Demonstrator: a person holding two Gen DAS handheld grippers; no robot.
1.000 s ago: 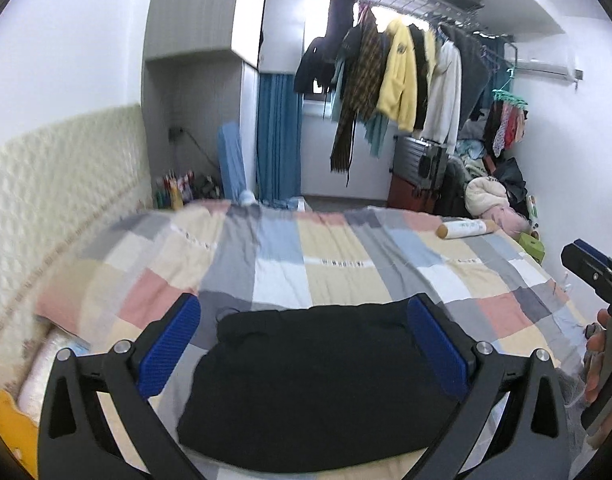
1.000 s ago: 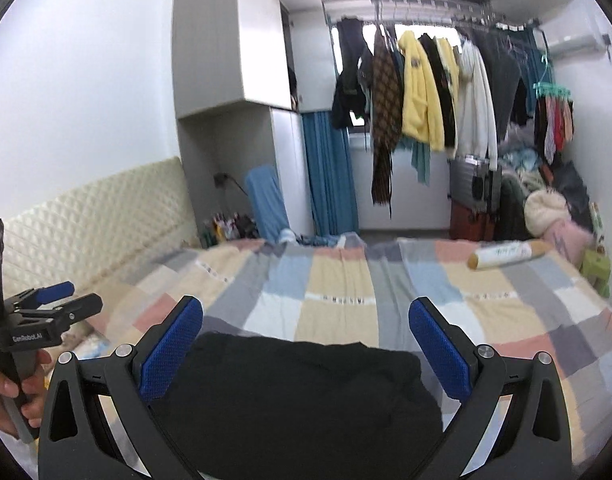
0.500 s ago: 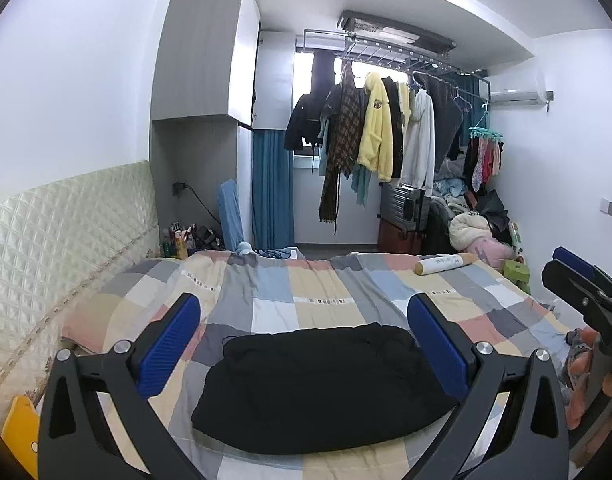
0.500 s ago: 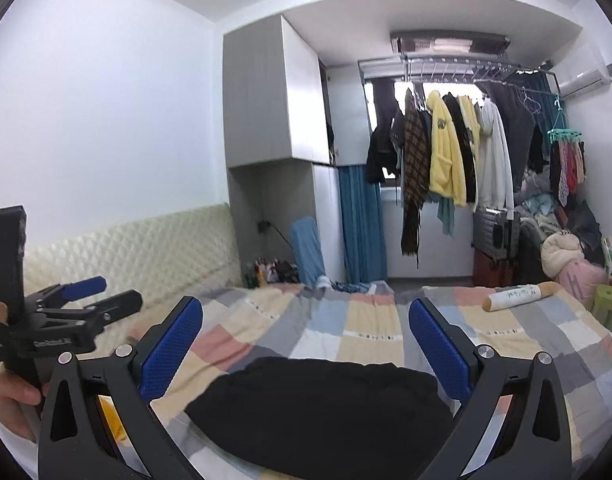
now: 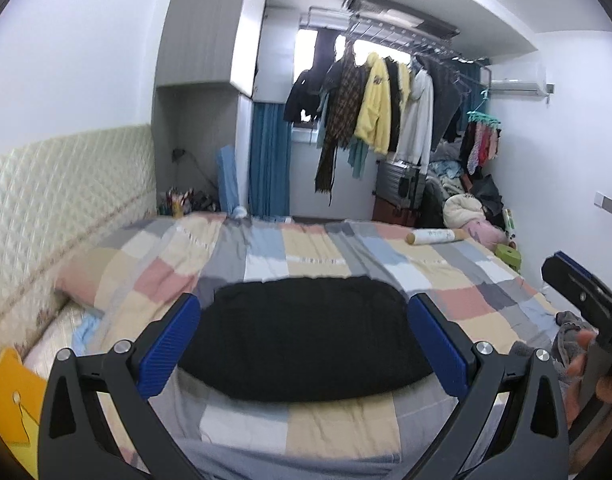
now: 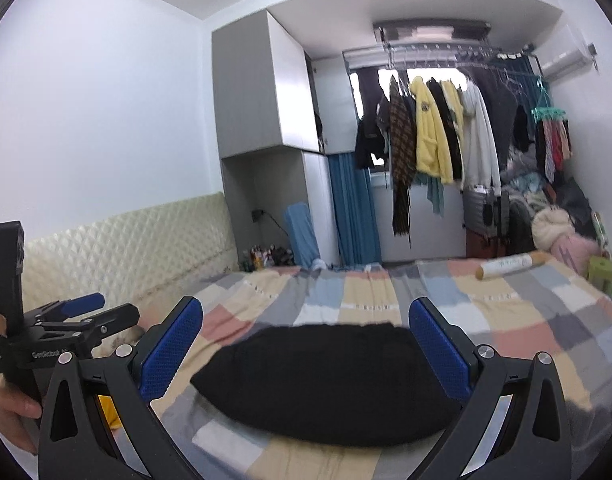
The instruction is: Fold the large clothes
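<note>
Tools [image 5: 301,340] higher; garment's [image 5: 301,336] folds indistinct

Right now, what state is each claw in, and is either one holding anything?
Left claw: open, holding nothing, above the black garment.
Right claw: open, holding nothing, also above the garment.

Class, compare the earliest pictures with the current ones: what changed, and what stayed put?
Both hand-held grippers, left and right, pulled up and back from the folded black garment, jaws open, gripping nothing. The garment stayed folded in place on the checked bedspread; the paper roll did not move.
</note>
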